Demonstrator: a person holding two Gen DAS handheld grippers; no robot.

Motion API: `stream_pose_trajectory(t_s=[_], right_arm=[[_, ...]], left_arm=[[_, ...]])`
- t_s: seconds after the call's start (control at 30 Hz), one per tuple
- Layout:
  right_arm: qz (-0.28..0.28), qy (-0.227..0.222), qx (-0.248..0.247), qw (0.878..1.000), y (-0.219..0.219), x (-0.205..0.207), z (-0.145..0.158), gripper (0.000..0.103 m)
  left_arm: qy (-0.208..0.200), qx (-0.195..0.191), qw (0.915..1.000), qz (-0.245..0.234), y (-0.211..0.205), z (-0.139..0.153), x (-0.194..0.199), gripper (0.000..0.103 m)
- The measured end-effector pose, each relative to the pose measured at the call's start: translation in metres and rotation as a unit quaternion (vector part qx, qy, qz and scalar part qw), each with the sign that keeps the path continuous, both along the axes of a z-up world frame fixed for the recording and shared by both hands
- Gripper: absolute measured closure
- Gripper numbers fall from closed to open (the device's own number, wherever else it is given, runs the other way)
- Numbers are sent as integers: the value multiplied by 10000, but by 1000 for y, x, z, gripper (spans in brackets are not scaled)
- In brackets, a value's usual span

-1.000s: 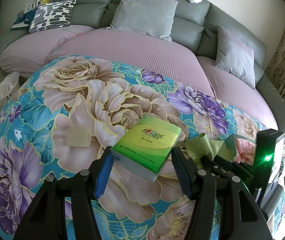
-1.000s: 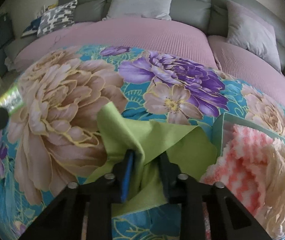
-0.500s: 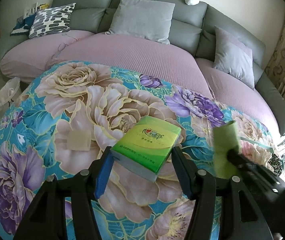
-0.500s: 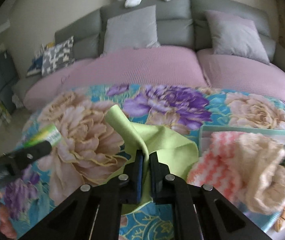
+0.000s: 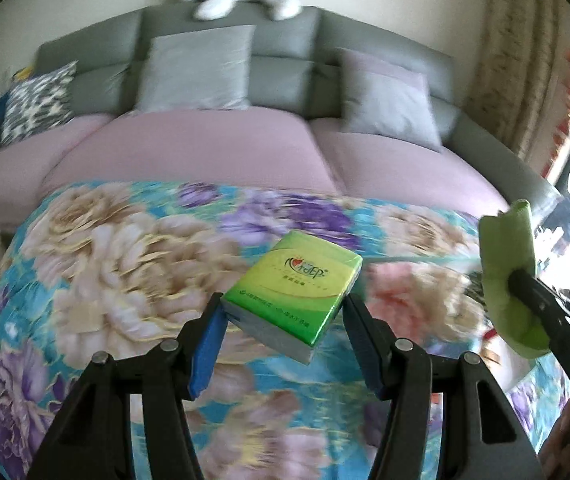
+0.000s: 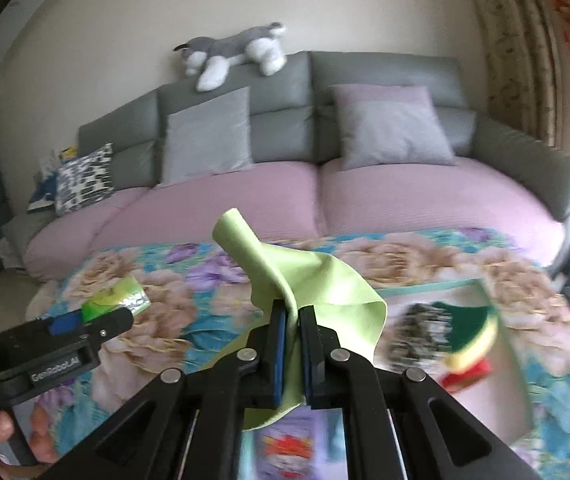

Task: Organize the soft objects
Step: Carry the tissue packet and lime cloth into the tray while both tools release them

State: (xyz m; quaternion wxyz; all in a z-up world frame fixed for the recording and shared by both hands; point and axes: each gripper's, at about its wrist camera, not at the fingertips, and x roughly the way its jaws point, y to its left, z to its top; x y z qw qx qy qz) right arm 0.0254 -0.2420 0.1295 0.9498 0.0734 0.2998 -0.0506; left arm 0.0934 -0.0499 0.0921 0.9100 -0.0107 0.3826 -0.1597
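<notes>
Hanging green cloth [image 6: 317, 280] clear above floral blanket [image 6: 173, 332]

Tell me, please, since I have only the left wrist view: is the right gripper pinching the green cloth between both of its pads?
Observer: Yes. In the right wrist view the right gripper is shut on the green cloth. The fabric is squeezed between the two pads and bunches up above them.
Operator: Thank you. Could you say what lies beyond that gripper on its right?
Observer: A teal-rimmed tray sits on the floral cover. It holds a blurred speckled item and a green, yellow and red item.
</notes>
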Motion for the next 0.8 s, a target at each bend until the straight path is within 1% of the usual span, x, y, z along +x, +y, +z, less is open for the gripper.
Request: stream_pose_trajectory(t_s=[0.2,0.3,0.4,0.5,0.57,0.73,0.8], right_arm=[[-444,55,-14,9990,-44,-33,2,96],[-576,143,70,9982,-62,-44,-4,96],[-657,281,182,9973,-76,-50,-15,96],[-683,468,238,9963,-87,-53,-29,95],[-695,575,228,9957,-92,-55,-39,95],[-707,769,373,9938,-104,-55,-58,94],[-699,846,426,9930,-106,-53,-64,93]], left_arm=[[-35,132,9965,-828,-65,-1,-27,42],[-61,277,9930,-1143,-94,-4,-41,42],[-49,481,9885,-1431,-120,-14,-51,42],[-36,689,9859,-1523,-139,-24,-57,42],[-2,762,9851,-1539,-146,-30,-59,42],[183,969,9830,-1550,-155,-48,-58,42],[261,991,9825,-1552,-156,-53,-56,42]])
